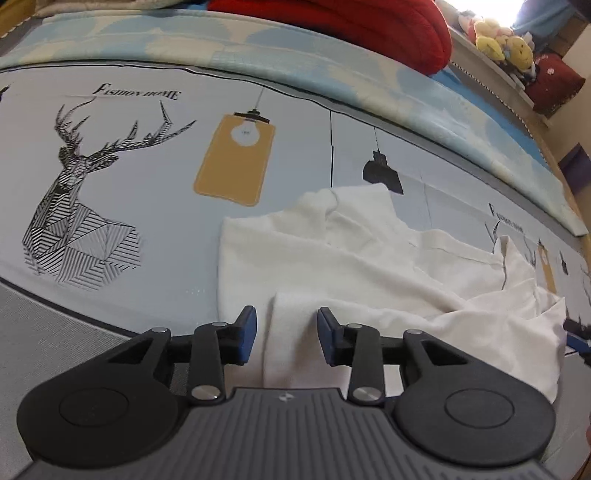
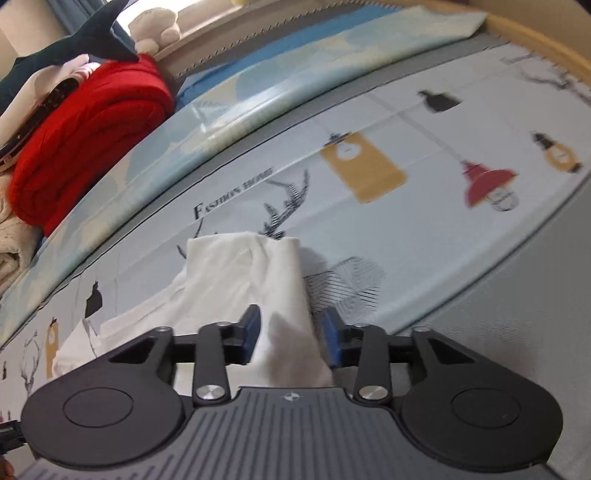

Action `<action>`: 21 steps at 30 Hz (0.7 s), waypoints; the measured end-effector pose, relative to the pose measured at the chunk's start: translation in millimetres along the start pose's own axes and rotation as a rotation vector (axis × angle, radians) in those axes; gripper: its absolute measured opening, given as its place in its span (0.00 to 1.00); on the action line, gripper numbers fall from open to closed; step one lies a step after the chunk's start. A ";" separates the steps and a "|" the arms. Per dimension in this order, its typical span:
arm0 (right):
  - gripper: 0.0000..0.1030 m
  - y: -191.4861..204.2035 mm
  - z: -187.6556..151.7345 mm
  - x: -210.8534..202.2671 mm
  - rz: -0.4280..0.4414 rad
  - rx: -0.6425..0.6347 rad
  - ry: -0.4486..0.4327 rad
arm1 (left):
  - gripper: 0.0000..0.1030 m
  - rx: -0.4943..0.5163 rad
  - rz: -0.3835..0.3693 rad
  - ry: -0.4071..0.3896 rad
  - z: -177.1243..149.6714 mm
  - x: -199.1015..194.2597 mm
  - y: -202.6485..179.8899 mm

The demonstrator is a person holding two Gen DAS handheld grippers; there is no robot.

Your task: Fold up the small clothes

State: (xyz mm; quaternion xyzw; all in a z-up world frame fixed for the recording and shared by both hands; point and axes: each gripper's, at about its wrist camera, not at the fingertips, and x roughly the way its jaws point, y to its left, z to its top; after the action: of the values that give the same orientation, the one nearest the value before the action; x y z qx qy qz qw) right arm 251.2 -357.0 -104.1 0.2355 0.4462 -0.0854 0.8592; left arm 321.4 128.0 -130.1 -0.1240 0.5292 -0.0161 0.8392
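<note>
A small white garment (image 1: pixel 351 266) lies rumpled on the printed bed sheet (image 1: pixel 147 192), partly folded over itself. My left gripper (image 1: pixel 287 325) is open, its blue pads on either side of a near fold of the cloth without pinching it. In the right wrist view the same white garment (image 2: pixel 255 273) runs away from me. My right gripper (image 2: pixel 291 332) is open, with a raised strip of the cloth standing between its blue pads.
A red folded blanket (image 1: pixel 388 29) and soft toys (image 1: pixel 506 40) sit at the far edge of the bed. The red blanket (image 2: pixel 88 136), a cream blanket (image 2: pixel 11 243) and a dark shark toy (image 2: pixel 74 40) lie at the left. A light blue patterned mat (image 1: pixel 332 70) borders the sheet.
</note>
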 end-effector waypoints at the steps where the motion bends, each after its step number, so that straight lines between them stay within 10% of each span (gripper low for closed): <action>1: 0.40 1.6 1.7 7.1 0.005 -0.002 0.010 | 0.37 0.006 0.003 0.011 -0.8 3.5 0.1; 3: 0.38 6.3 3.6 25.2 -0.008 -0.032 0.048 | 0.18 0.020 -0.019 0.020 -2.1 6.7 -0.3; 5: 0.03 13.2 4.9 33.5 -0.068 -0.088 0.046 | 0.05 0.053 -0.009 0.004 -1.2 3.8 -2.4; 11: 0.04 8.2 33.3 30.3 -0.037 -0.051 -0.090 | 0.05 0.083 -0.040 -0.071 2.6 -6.0 -11.5; 18: 0.28 -22.2 27.5 48.4 -0.125 0.000 0.002 | 0.11 0.092 0.018 -0.011 0.8 -1.1 -5.9; 21: 0.28 -27.4 25.5 26.0 -0.029 -0.047 0.002 | 0.24 0.057 -0.034 -0.002 2.9 -9.1 6.0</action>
State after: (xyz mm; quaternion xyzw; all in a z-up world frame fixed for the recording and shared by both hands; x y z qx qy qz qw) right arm 275.2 -391.5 -121.5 0.2085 0.4522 -0.0872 0.8628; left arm 319.4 135.8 -122.2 -0.1088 0.5257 -0.0452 0.8425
